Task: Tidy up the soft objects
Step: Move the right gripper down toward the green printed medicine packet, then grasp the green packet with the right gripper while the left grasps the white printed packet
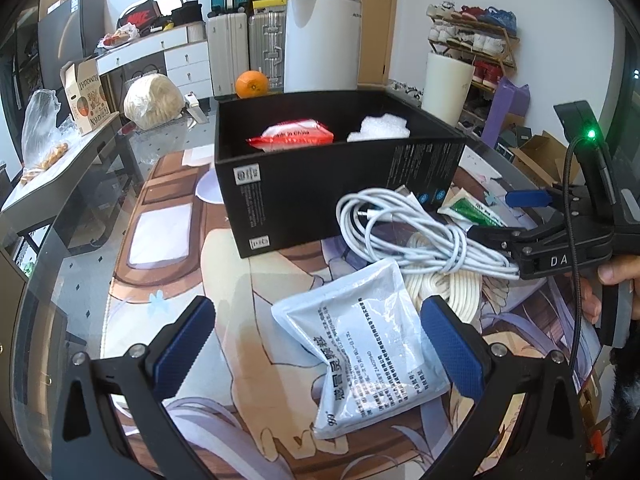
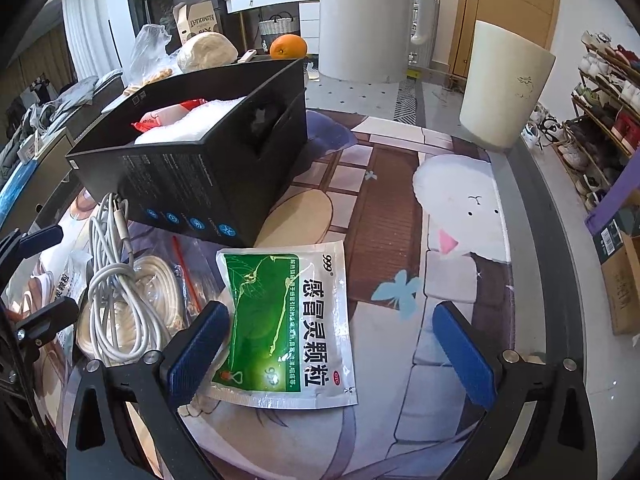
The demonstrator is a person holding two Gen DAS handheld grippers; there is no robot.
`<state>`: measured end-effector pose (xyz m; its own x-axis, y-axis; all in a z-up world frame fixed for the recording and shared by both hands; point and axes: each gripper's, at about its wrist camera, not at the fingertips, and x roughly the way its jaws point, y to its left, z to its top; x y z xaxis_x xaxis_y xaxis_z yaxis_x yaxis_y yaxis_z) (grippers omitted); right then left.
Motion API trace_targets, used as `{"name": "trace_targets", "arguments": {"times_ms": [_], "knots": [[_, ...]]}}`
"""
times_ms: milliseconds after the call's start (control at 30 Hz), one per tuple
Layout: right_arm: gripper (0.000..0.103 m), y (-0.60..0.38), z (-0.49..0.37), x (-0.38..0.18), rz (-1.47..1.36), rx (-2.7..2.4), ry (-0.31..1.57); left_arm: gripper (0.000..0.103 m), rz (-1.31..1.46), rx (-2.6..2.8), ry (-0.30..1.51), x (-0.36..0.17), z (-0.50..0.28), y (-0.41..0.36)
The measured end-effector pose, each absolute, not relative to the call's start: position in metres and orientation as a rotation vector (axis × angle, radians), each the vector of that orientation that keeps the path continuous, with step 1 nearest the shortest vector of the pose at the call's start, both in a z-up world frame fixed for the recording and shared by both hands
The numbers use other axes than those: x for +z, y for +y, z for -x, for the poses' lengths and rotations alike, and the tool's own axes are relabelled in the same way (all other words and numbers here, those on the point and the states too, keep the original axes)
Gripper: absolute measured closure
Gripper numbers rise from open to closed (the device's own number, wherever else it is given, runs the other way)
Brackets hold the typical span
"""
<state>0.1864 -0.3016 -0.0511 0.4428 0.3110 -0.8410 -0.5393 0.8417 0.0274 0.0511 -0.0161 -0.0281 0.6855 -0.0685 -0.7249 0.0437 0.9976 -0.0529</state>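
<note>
A black box (image 1: 320, 192) (image 2: 192, 176) stands on the printed mat and holds a red packet (image 1: 292, 136) and white foam (image 1: 380, 128). My left gripper (image 1: 318, 346) is open, its pads on either side of a pale grey sachet (image 1: 360, 348) lying flat. My right gripper (image 2: 330, 356) is also open, low over a green sachet (image 2: 280, 320) that lies close to its left pad. A coiled white cable (image 1: 400, 224) (image 2: 116, 280) rests on a cream rope coil (image 1: 452, 288) (image 2: 160, 292) between the two sachets. From the left wrist view the right gripper (image 1: 490, 216) comes in from the right.
An orange (image 1: 251, 84) sits behind the box, beside a tall white appliance (image 1: 322, 40). A white cylinder (image 2: 504, 88) stands at the table's far right edge. The printed mat (image 2: 400, 240) covers the glass table. A shoe rack (image 2: 600, 120) lines the right wall.
</note>
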Motion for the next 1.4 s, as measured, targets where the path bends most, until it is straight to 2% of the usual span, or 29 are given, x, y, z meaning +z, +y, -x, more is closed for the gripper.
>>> {"name": "trace_targets", "arguments": {"times_ms": [400,567,733,800,833,900,1000,1067,1400], "knots": [[0.003,-0.303,-0.182,-0.047,0.248,0.586,0.977,0.0,0.032,-0.158,0.828,-0.025,-0.04,-0.024],[0.02,-0.304,-0.18,-0.045,0.27,0.587,0.956,0.001,-0.063,-0.129,0.872,-0.032,-0.04,-0.039],[0.025,-0.303,-0.179,-0.045,0.279,0.599,0.944,0.002,-0.042,-0.144,0.891,-0.037,-0.038,-0.037],[0.03,-0.303,-0.178,-0.044,0.278,0.606,0.94,0.01,-0.031,-0.154,0.892,-0.038,-0.038,-0.037],[0.035,-0.304,-0.178,-0.044,0.28,0.608,0.938,0.011,-0.03,-0.152,0.886,-0.038,-0.037,-0.036],[0.045,-0.303,-0.176,-0.043,0.286,0.62,0.931,0.021,-0.037,-0.145,0.881,-0.037,-0.035,-0.036],[0.048,-0.303,-0.175,-0.043,0.286,0.628,0.926,0.037,-0.037,-0.138,0.868,-0.035,-0.032,-0.034],[0.05,-0.303,-0.174,-0.043,0.289,0.634,0.922,0.043,-0.036,-0.136,0.862,-0.034,-0.031,-0.031],[0.061,-0.303,-0.169,-0.04,0.315,0.66,0.909,0.049,-0.019,-0.121,0.827,-0.031,-0.022,-0.024]]}}
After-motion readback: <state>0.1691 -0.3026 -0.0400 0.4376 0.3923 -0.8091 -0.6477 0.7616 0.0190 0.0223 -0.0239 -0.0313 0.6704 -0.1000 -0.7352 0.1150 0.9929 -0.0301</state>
